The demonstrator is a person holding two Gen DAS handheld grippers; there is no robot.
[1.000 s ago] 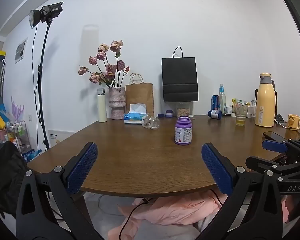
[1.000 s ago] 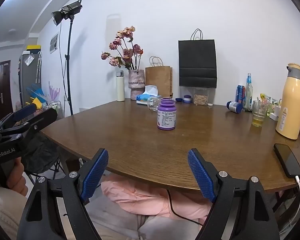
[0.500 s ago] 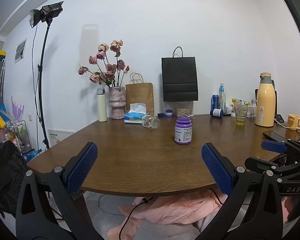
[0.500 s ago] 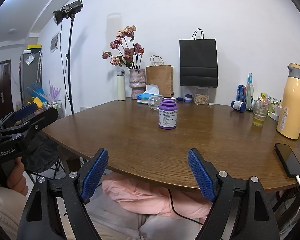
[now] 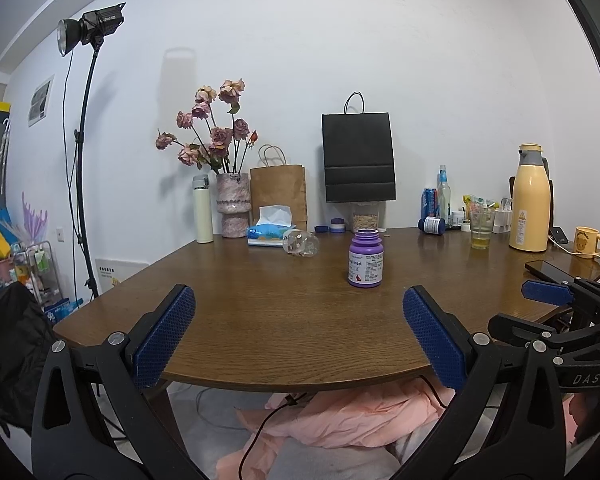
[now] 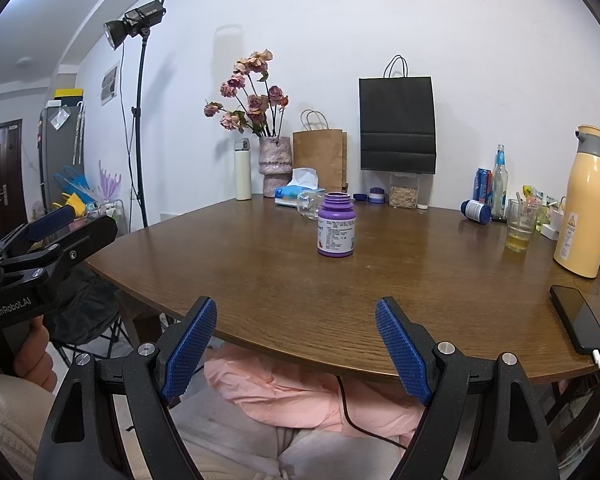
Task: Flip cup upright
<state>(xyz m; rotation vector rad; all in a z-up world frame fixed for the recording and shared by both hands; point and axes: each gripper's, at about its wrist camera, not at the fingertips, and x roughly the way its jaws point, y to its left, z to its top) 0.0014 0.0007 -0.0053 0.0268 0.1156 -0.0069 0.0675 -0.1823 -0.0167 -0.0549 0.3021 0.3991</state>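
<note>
Almost nothing has changed since a second ago: left gripper (image 5: 299,336) and right gripper (image 6: 296,346) hover spread and empty, well short of the toppled clear plastic cup (image 5: 301,243); flip unstarted.

You are in a home dining room: a wooden table (image 5: 260,320) with a flower vase (image 5: 232,204), tissue pack (image 5: 270,232), thermos (image 5: 529,200) and mug (image 5: 587,242), a fridge (image 6: 58,152) beyond.

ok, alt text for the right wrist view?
The open right gripper hovers at the near edge of a wooden table, aimed at a purple bottle standing upright mid-table. The left gripper shows at the left edge; bags, flowers and drinks line the back wall.
</note>
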